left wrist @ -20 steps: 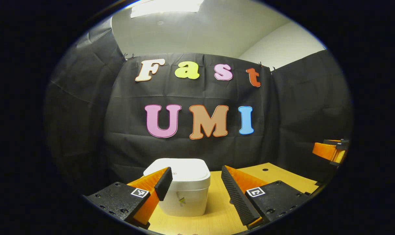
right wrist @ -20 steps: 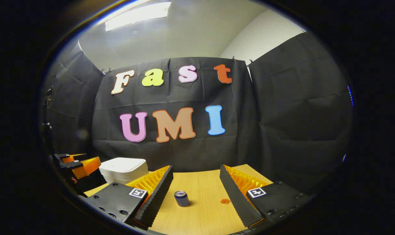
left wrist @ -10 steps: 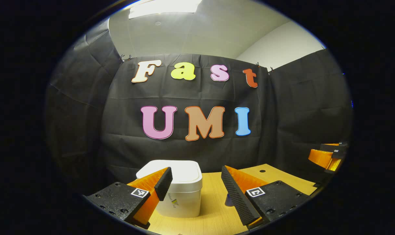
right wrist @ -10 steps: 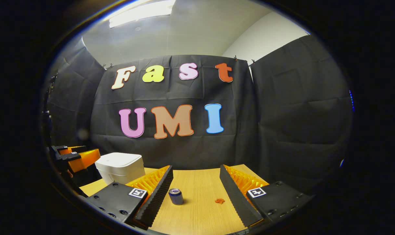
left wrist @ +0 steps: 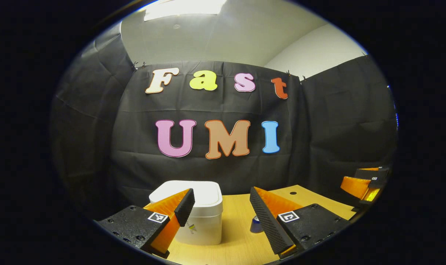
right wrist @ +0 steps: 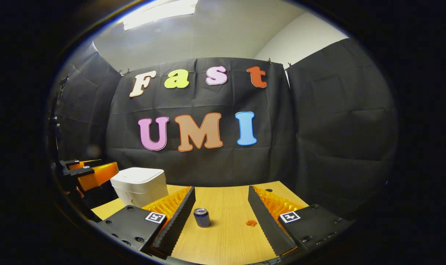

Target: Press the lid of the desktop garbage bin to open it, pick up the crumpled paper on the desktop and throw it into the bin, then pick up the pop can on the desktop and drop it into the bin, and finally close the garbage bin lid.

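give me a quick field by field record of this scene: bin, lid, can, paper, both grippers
bin: white garbage bin standing on the wooden table, ahead of the left gripper
lid: lid down, bin closed
can: pop can upright on the table, right of the bin in the right gripper view
paper: small orange crumpled paper lying on the table, right of the can, apart from it
left gripper: left gripper open, holding nothing
right gripper: right gripper open, holding nothing, can and paper ahead between its fingers
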`<state>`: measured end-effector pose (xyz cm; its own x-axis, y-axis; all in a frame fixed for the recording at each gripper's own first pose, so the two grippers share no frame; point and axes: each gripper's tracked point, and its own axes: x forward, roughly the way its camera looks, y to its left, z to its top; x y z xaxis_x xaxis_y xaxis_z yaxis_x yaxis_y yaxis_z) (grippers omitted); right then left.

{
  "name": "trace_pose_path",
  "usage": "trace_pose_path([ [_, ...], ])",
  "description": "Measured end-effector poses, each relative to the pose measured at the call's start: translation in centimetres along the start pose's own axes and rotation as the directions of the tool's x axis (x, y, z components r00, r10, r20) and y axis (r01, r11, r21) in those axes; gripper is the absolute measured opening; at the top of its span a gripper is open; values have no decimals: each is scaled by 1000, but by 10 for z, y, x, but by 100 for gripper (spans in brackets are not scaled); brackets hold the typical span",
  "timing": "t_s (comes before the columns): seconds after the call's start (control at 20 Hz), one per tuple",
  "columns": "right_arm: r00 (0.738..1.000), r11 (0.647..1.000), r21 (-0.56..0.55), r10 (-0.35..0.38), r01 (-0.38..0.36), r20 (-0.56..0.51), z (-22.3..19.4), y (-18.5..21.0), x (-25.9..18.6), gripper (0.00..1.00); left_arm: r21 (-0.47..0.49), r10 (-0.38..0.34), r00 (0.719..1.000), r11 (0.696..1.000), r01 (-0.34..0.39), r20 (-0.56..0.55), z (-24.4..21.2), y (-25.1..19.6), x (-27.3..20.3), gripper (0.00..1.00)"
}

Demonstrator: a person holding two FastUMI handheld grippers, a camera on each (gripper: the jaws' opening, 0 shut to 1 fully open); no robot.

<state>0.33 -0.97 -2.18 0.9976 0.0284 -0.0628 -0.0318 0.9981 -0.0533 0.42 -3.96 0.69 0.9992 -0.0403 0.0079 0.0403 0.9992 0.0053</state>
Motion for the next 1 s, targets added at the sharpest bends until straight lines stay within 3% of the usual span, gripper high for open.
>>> trace_pose_path([
  [0.6, 1000, 1000, 10, 27, -27, 9, 3, 4, 12, 96, 33, 9, 1000, 999, -8, -7, 1, 4, 2, 93],
  [0.65, 1000, 1000, 7, 27, -27, 11, 4, 4, 12, 96, 34, 16, 1000, 999, -15, -7, -1, 6, 2, 90],
  [0.7, 1000, 1000, 4, 24, -24, 10, 4, 3, 13, 96, 35, 20, 1000, 999, -20, -6, 0, 9, 3, 80],
  [0.85, 1000, 1000, 2, 17, -17, 8, 3, 1, 15, 96, 35, 49, 999, 998, -49, -5, 0, 19, 10, 72],
  [0.9, 1000, 1000, 1, 13, -13, 6, 3, 0, 16, 96, 31, 56, 998, 998, -56, -4, 1, 23, 13, 58],
  [1.0, 1000, 1000, 1, 1, -1, 6, 4, -4, 16, 96, 22, 64, 998, 998, -63, -12, -4, 27, 18, 44],
])
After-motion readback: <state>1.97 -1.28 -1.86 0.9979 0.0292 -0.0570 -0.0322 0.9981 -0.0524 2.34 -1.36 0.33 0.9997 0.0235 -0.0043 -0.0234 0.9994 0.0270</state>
